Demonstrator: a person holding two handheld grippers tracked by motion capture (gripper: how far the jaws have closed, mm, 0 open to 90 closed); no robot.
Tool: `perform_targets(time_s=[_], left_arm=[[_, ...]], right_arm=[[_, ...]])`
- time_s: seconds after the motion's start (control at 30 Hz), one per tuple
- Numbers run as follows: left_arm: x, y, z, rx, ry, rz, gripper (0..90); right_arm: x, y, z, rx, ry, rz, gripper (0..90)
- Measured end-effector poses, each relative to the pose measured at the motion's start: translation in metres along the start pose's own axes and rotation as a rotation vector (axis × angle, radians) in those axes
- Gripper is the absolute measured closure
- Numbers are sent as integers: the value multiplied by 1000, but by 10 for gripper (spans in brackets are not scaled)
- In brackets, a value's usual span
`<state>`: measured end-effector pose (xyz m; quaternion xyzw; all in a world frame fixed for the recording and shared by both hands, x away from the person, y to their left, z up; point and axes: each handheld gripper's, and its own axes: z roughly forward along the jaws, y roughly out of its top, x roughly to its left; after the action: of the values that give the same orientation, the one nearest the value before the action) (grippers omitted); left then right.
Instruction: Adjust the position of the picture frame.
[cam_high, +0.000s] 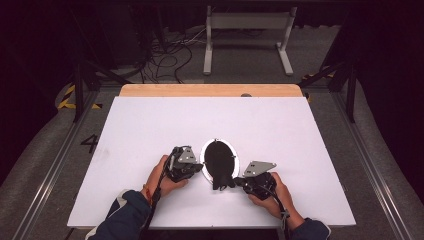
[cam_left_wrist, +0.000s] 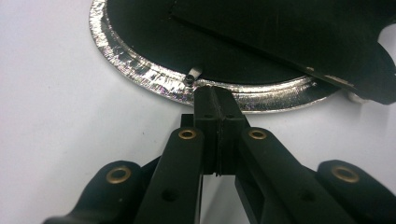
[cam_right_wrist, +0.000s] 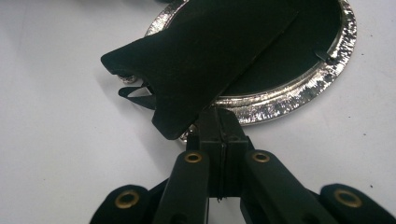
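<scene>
Both grippers, left (cam_high: 192, 167) and right (cam_high: 240, 182), have fingers together against the oval frame's (cam_high: 204, 161) silver rim near the surface's (cam_high: 150, 130) front edge.

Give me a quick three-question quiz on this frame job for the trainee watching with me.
1. True or false: the oval frame lies face down, its black backing up.
2. The left gripper has its jaws: A) wide open, B) closed together at the frame's silver rim, C) lifted clear above the table.
3. What black flap sticks out past the rim towards the right gripper?

Key
1. True.
2. B.
3. The stand, the easel leg hinged on the backing.
</scene>
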<state>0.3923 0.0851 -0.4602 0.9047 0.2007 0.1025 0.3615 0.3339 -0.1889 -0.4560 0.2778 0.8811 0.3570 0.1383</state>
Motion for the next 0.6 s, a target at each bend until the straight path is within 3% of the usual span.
perform_targets(time_s=[0.17,0.2,0.3,0.6], left_arm=[[2,2,2,-6,-5,-7,900],[2,1,3,-14,-9,-26,900],[3,3,4,-10,1,-11,900],[5,6,8,-19,7,-35,900]], right_arm=[[0,0,0,0,-4,1,900],[0,0,0,-1,-5,1,900],[0,0,0,-3,-5,3,900],[1,0,0,1,-9,1,900]])
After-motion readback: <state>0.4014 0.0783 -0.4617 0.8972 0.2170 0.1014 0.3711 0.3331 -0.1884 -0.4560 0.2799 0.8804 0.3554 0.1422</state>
